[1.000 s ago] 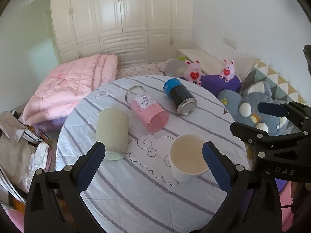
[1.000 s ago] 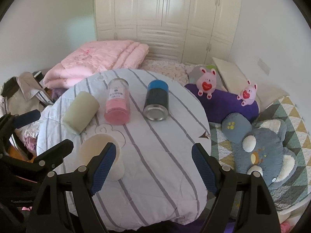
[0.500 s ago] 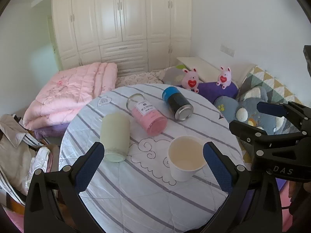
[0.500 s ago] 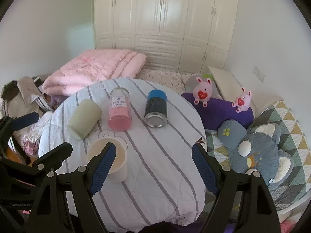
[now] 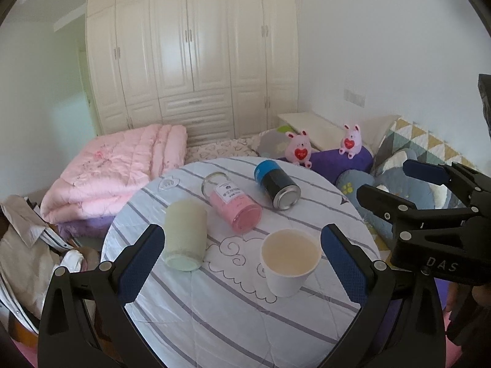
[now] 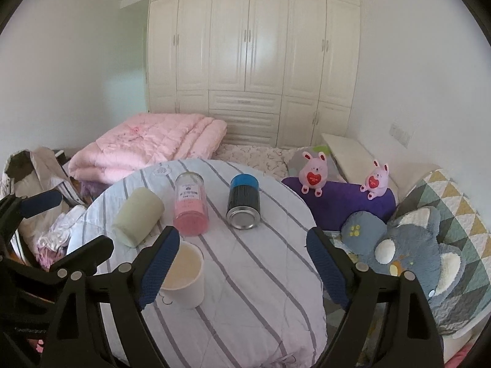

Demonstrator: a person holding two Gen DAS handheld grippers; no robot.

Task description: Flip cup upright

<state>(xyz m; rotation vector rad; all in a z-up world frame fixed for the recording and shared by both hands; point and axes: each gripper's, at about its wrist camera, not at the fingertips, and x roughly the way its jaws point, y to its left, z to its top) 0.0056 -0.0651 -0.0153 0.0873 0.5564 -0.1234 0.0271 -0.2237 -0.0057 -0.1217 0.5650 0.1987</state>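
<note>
A white paper cup (image 5: 290, 262) stands upright, mouth up, on the round striped table (image 5: 214, 316); it also shows in the right wrist view (image 6: 185, 273). A pale green cup (image 5: 184, 235) lies on its side at the left (image 6: 138, 217). My left gripper (image 5: 242, 260) is open and empty, raised above the table's near edge. My right gripper (image 6: 244, 263) is open and empty, to the right of the paper cup.
A pink-filled jar (image 5: 233, 205) and a blue-capped black can (image 5: 277, 188) lie on their sides at the table's far part. A pink quilt (image 5: 116, 171) lies behind, clothes (image 5: 27, 251) at left, plush toys and cushions (image 6: 408, 245) at right.
Both grippers have pulled back and risen from the table, so the table and cups look smaller and lower in view. The cups have not moved.
</note>
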